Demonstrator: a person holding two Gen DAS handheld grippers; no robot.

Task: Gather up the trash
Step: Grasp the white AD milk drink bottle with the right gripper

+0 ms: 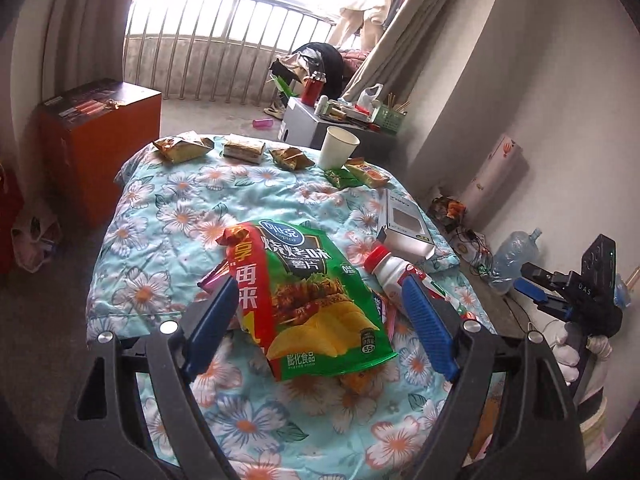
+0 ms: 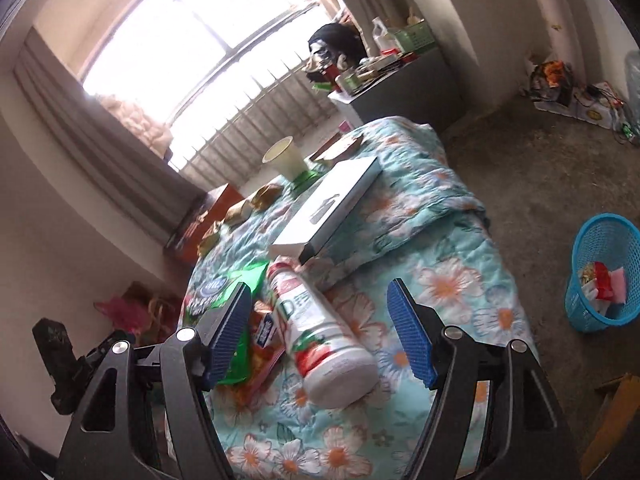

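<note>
Bottle (image 2: 320, 332) between right gripper's (image 2: 324, 332) spread jaws

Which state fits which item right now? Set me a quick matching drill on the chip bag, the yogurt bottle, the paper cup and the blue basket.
Things:
1. chip bag
2. yogurt bottle
3. paper cup
4. blue basket

States:
A. standing on the floor, wrappers inside
B. lying on its side on the floral quilt
C. upright at the quilt's far end
D. green, lying flat, printed side up

Pairs: 1-D, 2-B, 3-C, 4-A
</note>
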